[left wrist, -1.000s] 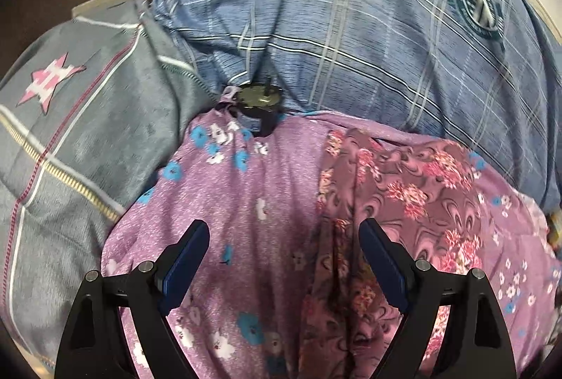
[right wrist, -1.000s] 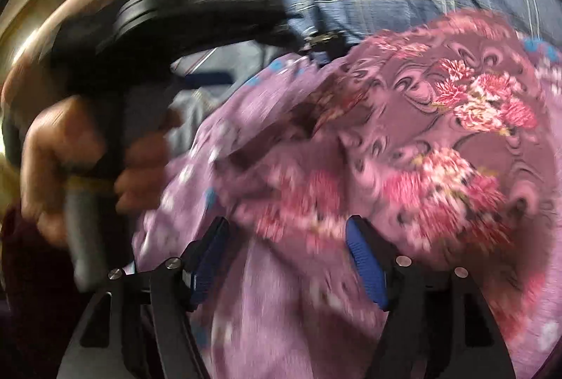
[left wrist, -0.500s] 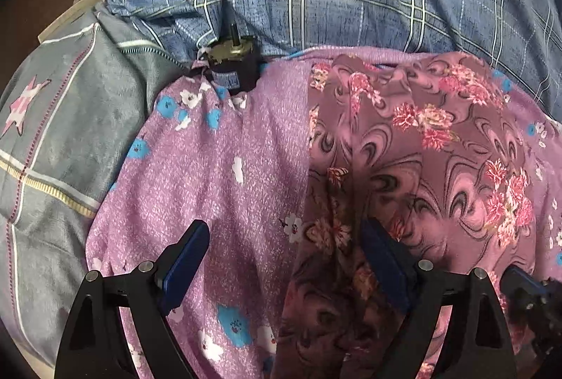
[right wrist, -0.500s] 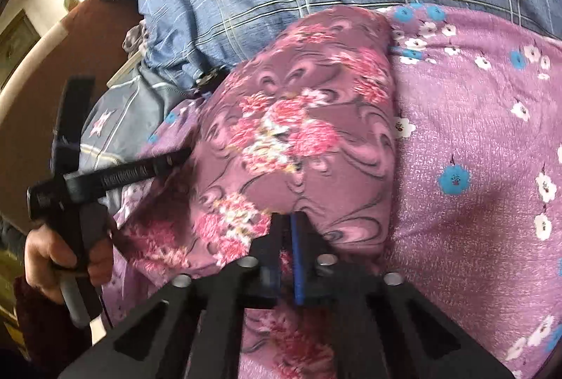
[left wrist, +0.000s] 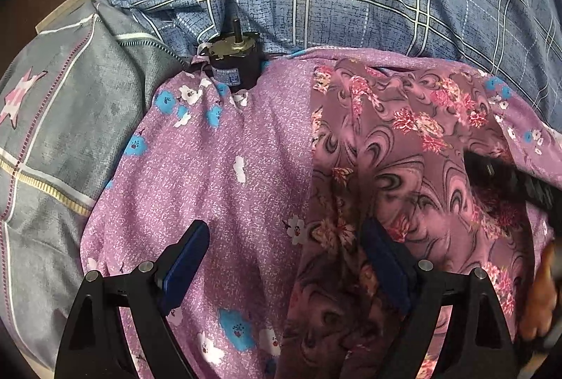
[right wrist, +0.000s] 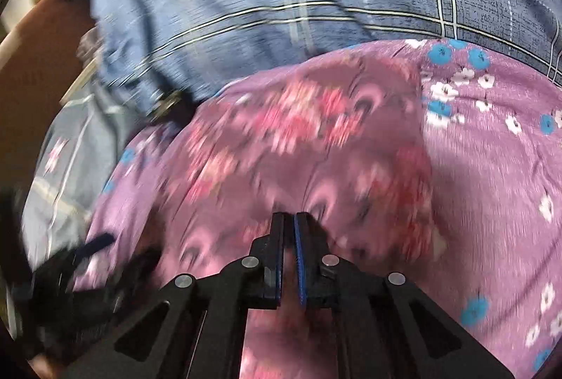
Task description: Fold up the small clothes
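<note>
Garment [left wrist: 404, 147]: soft, creased, swirl-and-flower print.

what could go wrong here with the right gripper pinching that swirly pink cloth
1. The right gripper is shut on the dark floral cloth; it may also have pinched the lilac flowered fabric underneath, so both could lift together.
2. The left gripper is open and holds nothing, so the cloth may slide instead of folding.
3. A small motor sits at the lilac fabric's far edge; dragging the fabric could tip it.

Floral garment [left wrist: 404, 147]: thin matt cloth, soft. Lilac sheet [left wrist: 217, 175]: matt woven cloth. Motor [left wrist: 233, 57]: glossy metal top, black plastic body.
</note>
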`<state>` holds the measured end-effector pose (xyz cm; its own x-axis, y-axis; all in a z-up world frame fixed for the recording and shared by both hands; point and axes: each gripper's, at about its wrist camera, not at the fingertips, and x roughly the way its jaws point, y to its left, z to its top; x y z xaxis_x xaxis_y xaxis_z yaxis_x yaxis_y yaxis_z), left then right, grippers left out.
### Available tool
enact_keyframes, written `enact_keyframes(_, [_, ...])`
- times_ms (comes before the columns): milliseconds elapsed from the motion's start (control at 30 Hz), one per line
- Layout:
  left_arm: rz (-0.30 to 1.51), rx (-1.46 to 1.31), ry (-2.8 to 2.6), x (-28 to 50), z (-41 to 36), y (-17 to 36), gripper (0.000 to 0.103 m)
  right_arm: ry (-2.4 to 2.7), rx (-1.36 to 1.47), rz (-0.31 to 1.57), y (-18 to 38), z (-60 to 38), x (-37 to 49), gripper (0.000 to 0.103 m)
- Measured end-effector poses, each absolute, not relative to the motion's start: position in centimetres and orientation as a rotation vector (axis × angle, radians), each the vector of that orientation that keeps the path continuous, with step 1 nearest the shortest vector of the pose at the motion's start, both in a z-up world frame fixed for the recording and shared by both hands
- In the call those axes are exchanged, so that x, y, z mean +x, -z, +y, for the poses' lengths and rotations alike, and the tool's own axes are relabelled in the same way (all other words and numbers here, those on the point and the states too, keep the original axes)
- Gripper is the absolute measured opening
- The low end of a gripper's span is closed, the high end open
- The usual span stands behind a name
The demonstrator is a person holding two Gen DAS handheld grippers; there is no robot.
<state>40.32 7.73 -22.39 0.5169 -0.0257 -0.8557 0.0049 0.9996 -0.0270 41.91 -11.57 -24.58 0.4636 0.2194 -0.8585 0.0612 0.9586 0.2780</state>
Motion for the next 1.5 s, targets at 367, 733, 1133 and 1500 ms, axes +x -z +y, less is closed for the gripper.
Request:
enact_keyframes(367, [1.086, -0.031, 0.01, 40.5, 9.6, 23.7, 0.089, 0.015, 0.251, 1.142, 27.0, -12.2, 49.4, 0.0])
enact_keyframes(733, [1.078, -0.006, 0.035, 39.2, 10.2, 22.6, 0.088, -0.138, 0.306, 1.019, 22.6, -11.1, 44.1, 0.011])
enact_keyframes(1133, [1.106, -0.046, 0.161, 37.6, 10.1, 22.8, 0.087, -0.255, 0.218, 1.129, 25.3, -4.6, 45.5, 0.02])
enact_keyframes(1500, [1.08, -0.034, 0.118, 38.3, 10.3, 22.4, 0.087, -0.255, 0.306, 1.1, 24.9, -6.1, 46.4, 0.022])
